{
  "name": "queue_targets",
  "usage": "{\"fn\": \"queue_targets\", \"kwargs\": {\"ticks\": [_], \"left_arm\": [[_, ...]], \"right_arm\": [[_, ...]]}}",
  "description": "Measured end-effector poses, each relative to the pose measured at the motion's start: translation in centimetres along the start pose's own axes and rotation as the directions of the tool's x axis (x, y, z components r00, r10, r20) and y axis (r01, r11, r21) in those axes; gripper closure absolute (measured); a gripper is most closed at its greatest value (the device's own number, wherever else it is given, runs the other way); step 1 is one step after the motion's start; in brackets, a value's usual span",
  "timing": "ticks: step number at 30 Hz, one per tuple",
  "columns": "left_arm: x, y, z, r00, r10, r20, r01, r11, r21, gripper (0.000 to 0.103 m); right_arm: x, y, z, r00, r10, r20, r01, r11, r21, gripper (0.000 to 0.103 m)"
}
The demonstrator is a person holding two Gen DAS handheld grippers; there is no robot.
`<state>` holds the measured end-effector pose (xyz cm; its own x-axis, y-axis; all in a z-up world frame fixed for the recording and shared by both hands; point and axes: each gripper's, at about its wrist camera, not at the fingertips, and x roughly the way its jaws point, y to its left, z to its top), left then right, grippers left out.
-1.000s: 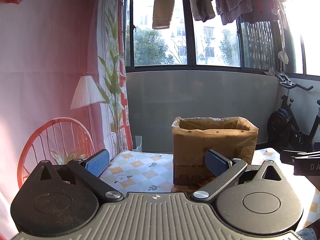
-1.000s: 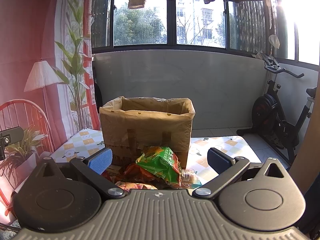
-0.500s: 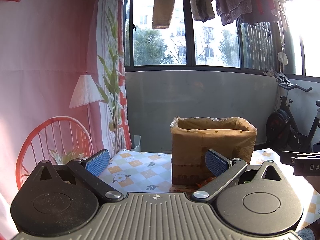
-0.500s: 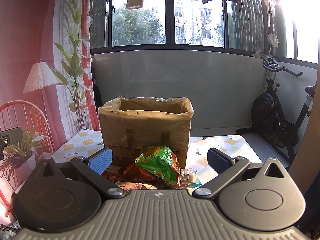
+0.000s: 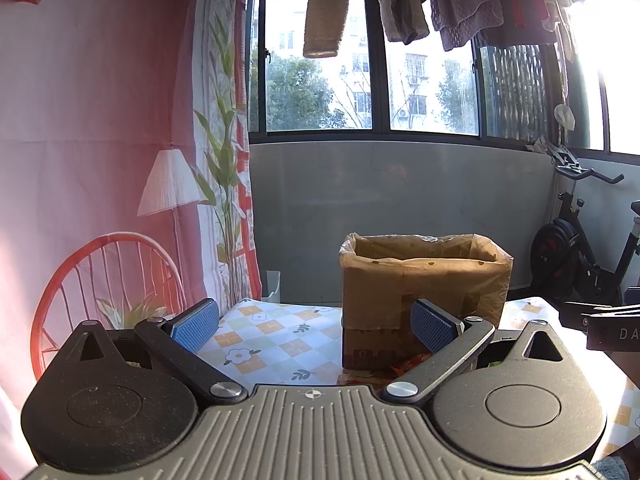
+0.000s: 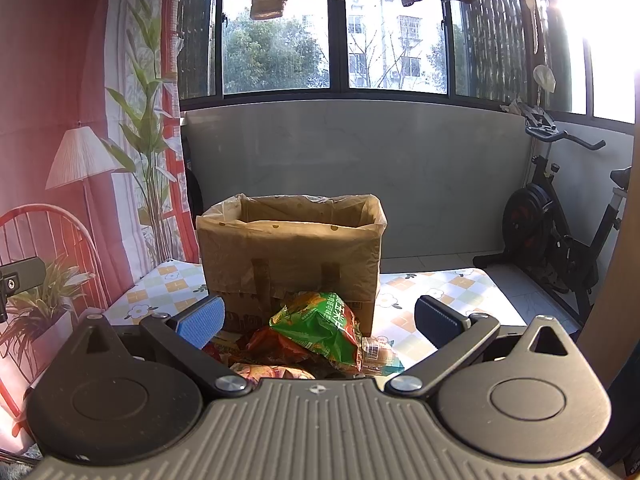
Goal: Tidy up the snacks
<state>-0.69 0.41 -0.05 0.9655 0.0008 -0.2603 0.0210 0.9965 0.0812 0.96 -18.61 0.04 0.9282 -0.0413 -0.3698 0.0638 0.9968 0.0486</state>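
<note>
Both claws spread wide, nothing held. Right claw [image 6: 318, 320] hovers low over the snack pile [image 6: 304, 344], which sits on the desk [image 6: 436, 292] touching the front of the cardboard box [image 6: 290, 256]. Left claw [image 5: 316, 326] is off to the side, aimed at the box's [image 5: 424, 280] left front corner, floral tablecloth between its fingers.

Step in hand, as I judge it: first pick from the pile, likely the green snack bag [image 6: 320, 328] lying on top. To do it well, drop the right claw straight down, take the bag across its puffy middle rather than a slick edge, and close gently so the contents don't crush. Lift clear of the box rim before moving in. Left claw could steady the box if it slides.

Materials: green bag is crinkly glossy film, pillow-shaped; orange-red packets under it look similar. Box is matte corrugated card, open top, lined with thin translucent plastic folded over the rim. Claw pads are blue and textured.
</note>
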Motion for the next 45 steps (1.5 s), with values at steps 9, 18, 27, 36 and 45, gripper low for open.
{"fn": "queue_targets", "kwargs": {"ticks": [9,18,27,36,45], "left_arm": [[0.0,0.3,-0.1,1.0,-0.011,0.009,0.011,1.0,-0.002,0.0],[-0.1,0.1,-0.2,1.0,-0.015,0.01,0.015,1.0,0.003,0.0],[1.5,-0.1,0.7,1.0,-0.004,0.019,0.004,1.0,0.004,0.0],[7.8,0.5,1.9,0.997,0.032,0.069,-0.031,0.999,-0.008,0.001],[13.8,0.9,-3.6,0.995,-0.003,-0.095,-0.002,0.999,-0.054,0.008]], "right_arm": [[0.0,0.0,0.0,1.0,-0.001,0.0,0.001,1.0,0.006,0.0],[0.1,-0.1,-0.2,1.0,0.002,0.002,-0.002,1.0,0.011,0.0],[0.5,-0.8,-0.6,0.997,0.048,0.057,-0.05,0.998,0.039,0.0],[5.0,-2.0,1.1,0.976,0.046,0.215,-0.048,0.999,0.002,0.0],[11.9,-0.6,0.1,0.989,0.041,0.144,-0.042,0.999,0.001,0.0]]}}
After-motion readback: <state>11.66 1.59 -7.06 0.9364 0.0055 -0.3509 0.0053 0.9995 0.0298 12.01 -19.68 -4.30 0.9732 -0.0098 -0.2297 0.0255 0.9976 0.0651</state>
